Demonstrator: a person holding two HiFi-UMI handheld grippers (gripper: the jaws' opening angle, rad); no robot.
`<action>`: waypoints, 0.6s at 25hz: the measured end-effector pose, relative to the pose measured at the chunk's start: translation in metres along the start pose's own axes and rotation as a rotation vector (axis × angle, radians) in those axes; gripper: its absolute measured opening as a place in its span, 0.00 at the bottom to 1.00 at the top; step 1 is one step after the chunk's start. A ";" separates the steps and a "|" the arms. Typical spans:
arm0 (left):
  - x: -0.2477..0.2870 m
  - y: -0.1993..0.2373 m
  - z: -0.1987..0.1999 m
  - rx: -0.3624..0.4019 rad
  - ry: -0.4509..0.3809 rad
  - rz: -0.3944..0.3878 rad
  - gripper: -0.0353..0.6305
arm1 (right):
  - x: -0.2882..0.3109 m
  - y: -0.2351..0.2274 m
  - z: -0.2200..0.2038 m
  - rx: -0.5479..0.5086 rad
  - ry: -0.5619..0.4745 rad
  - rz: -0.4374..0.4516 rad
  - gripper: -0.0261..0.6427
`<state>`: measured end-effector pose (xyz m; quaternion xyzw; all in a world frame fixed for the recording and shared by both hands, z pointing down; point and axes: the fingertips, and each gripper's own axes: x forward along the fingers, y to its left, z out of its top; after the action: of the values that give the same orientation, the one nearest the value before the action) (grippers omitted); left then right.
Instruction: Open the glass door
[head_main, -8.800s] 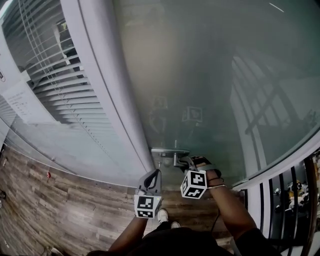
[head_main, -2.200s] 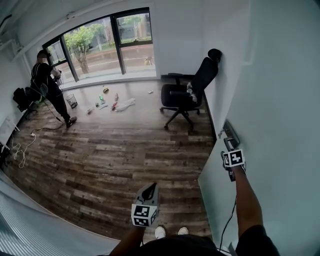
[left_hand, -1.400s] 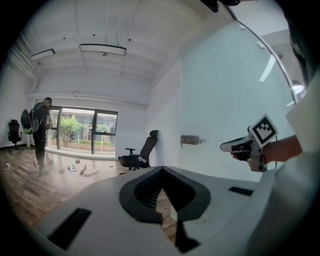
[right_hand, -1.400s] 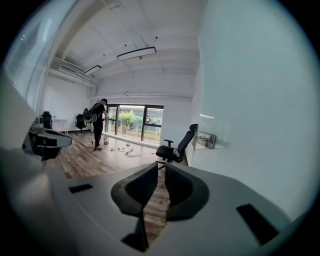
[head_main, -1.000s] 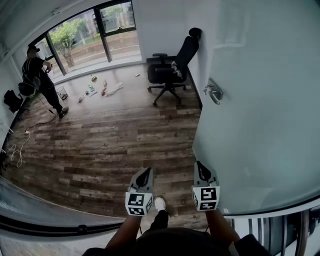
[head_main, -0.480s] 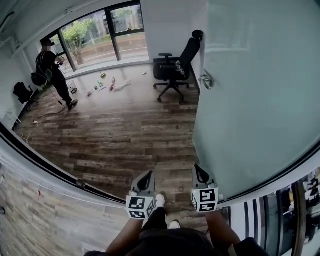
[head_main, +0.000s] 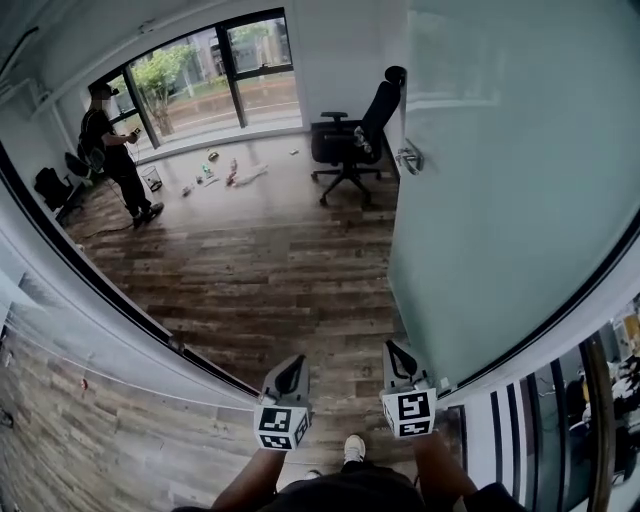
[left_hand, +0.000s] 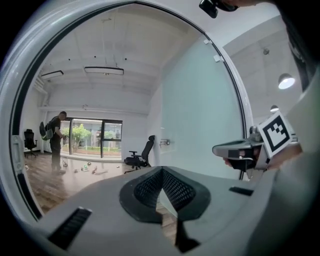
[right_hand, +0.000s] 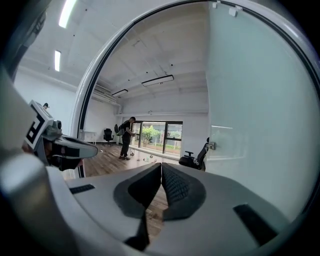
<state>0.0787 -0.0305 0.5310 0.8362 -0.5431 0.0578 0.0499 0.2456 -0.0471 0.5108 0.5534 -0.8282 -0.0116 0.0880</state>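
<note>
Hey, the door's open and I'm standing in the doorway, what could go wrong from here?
1. Neither the left gripper nor the right gripper holds the glass door. Both are shut and empty, away from the handle. If the door swings back, it may hit the right gripper, which is nearer.
2. The chair stands by the door's far edge, so pushing wider might knock it.
3. Clutter on the floor could trip you.

No word, number or brand can be read anywhere. The only printed signs are black-and-white square markers (head_main: 277, 424) on the cubes of the left gripper (head_main: 293, 363) and the right gripper (head_main: 396, 351). They carry no letters or digits.
</note>
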 end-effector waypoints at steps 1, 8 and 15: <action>-0.009 0.001 -0.001 0.004 -0.007 -0.001 0.06 | -0.006 0.010 -0.001 -0.007 -0.002 -0.001 0.06; -0.105 0.013 -0.018 0.083 0.007 -0.014 0.06 | -0.071 0.105 -0.001 -0.047 -0.019 -0.027 0.06; -0.196 0.011 -0.049 0.030 0.052 -0.047 0.06 | -0.145 0.179 -0.019 -0.058 0.041 -0.047 0.06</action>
<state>-0.0128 0.1492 0.5505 0.8475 -0.5211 0.0862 0.0528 0.1390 0.1565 0.5316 0.5699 -0.8124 -0.0264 0.1207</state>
